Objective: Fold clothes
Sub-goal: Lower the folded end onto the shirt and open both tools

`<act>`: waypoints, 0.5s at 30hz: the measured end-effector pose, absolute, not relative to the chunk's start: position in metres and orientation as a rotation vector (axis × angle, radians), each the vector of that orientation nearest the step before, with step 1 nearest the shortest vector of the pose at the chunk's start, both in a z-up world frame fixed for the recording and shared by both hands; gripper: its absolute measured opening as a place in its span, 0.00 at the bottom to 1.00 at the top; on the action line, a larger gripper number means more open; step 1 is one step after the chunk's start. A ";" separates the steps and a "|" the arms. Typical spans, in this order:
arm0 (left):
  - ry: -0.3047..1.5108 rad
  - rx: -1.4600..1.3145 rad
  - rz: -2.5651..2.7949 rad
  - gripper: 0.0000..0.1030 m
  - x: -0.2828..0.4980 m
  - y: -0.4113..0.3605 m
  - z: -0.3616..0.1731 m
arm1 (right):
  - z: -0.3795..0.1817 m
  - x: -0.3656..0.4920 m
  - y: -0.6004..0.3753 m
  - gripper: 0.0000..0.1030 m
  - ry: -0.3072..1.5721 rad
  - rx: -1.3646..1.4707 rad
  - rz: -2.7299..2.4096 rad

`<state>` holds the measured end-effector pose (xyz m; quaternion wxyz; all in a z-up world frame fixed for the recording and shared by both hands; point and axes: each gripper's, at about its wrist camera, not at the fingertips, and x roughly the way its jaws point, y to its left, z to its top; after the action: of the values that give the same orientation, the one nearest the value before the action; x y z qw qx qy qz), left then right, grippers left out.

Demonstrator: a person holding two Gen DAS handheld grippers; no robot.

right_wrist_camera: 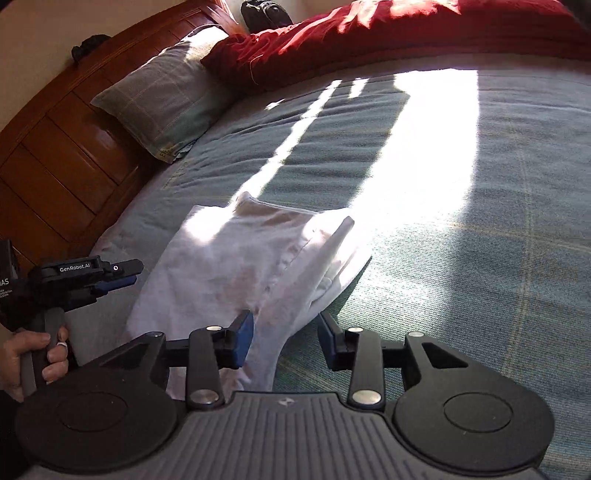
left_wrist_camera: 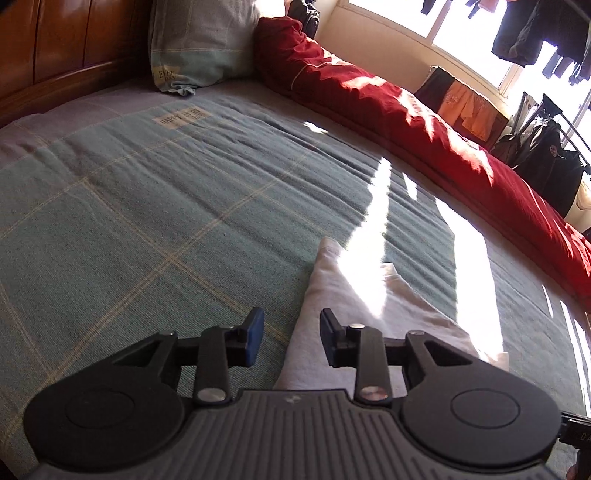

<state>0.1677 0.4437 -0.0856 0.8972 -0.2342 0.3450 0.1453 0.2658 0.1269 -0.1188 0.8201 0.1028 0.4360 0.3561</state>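
Centrally, one white cotton garment [right_wrist_camera: 236, 266] is lying partly folded on the bed's teal plaid woven blanket [left_wrist_camera: 147, 206], crossed by bands of sunlight. Left gripper [left_wrist_camera: 291, 341] is hovering over the garment's near end, jaws apart and holding nothing. Right gripper [right_wrist_camera: 284, 341] is hovering likewise, jaws apart, with a garment edge lying between them, unclamped. One plaid pillow [right_wrist_camera: 162, 99] and one rolled red quilt [left_wrist_camera: 388, 107] are resting along the bed's far sides. Only the right wrist view is showing the person's hand [right_wrist_camera: 33, 358] gripping the left gripper's handle; only the left wrist view is showing dark clothes hanging by the window [left_wrist_camera: 535, 33].
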 end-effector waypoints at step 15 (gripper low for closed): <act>0.782 -0.458 0.207 0.55 0.166 0.410 -0.115 | -0.136 0.258 0.140 0.21 0.937 0.009 0.858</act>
<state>0.1661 0.4095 -0.1154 0.8940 -0.2208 0.3770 0.0998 0.2584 0.1400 -0.1358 0.8049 0.0041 0.4376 0.4007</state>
